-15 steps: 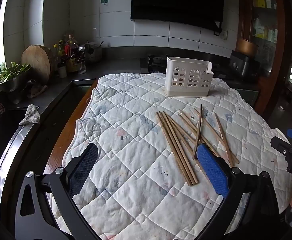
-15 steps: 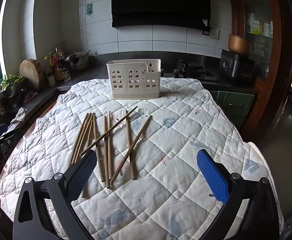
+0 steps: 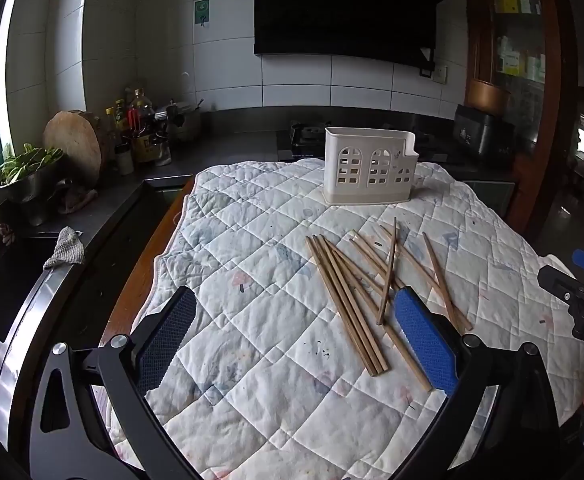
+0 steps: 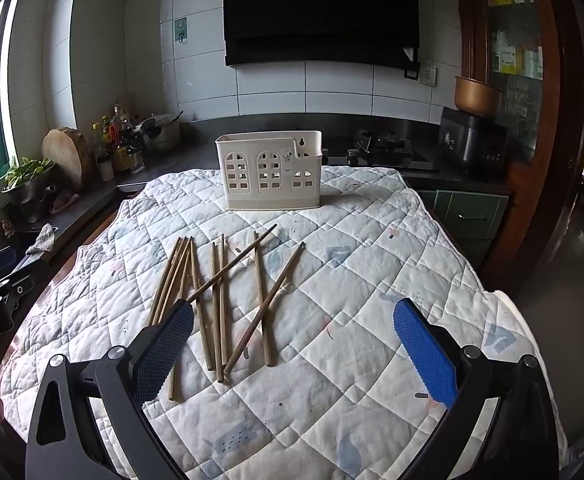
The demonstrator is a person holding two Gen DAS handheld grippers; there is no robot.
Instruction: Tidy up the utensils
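Observation:
Several wooden chopsticks (image 3: 356, 292) lie scattered on a white quilted mat (image 3: 252, 320); they also show in the right wrist view (image 4: 218, 296). A white plastic utensil holder (image 3: 370, 170) with arched cut-outs stands upright at the mat's far side, also seen in the right wrist view (image 4: 270, 170). My left gripper (image 3: 296, 332) is open and empty, above the mat to the left of the chopsticks. My right gripper (image 4: 292, 340) is open and empty, above the mat just right of the chopsticks' near ends.
A dark counter (image 3: 220, 152) runs behind with bottles (image 3: 140, 128), a round wooden block (image 3: 74, 142), a bowl of greens (image 3: 28, 172) and a stove (image 4: 384, 148). A sink (image 3: 8, 288) lies left of the table. A rice cooker (image 4: 472, 140) stands at the right.
Both grippers have stayed almost still; the views are nearly the same. The chopsticks and holder have not moved.

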